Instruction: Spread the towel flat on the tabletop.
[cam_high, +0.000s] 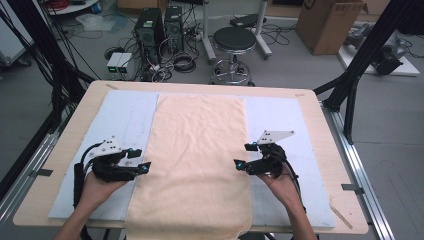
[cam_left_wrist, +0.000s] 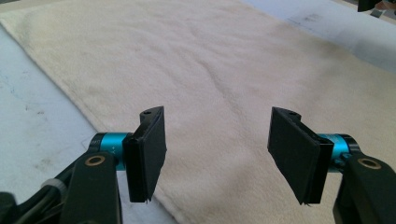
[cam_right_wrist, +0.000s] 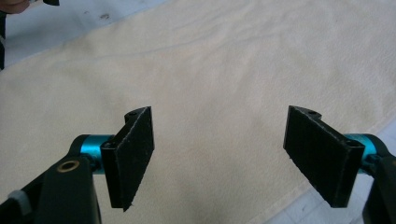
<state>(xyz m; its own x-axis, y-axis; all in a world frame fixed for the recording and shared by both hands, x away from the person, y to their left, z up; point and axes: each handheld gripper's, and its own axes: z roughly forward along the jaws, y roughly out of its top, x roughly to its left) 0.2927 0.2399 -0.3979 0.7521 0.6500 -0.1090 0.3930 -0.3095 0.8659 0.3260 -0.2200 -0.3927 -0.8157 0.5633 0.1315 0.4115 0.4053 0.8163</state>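
Towel (cam_high: 197, 160), cream-coloured and long, lies flat down the middle of the tabletop (cam_high: 60, 150), running from the far edge to the near edge, where its end hangs a little over the rim. It rests on a pale blue mat (cam_high: 125, 115) that covers most of the wooden surface and shows as a strip on either side of the cloth. The fabric is smooth, with only faint creases.

A person's hands reach in from the near side, one at each long edge of the towel. The left gripper (cam_high: 142, 161) sits just at the towel's left edge, pointing inward across it; the left gripper view shows its two black jaws standing wide apart with nothing between them, above the cloth's border. The right gripper (cam_high: 242, 156) sits at the towel's right edge, also pointing inward; the right gripper view shows its jaws spread wide and empty over the cloth.

Beyond the tabletop, a round black stool (cam_high: 234, 40) stands on the floor.
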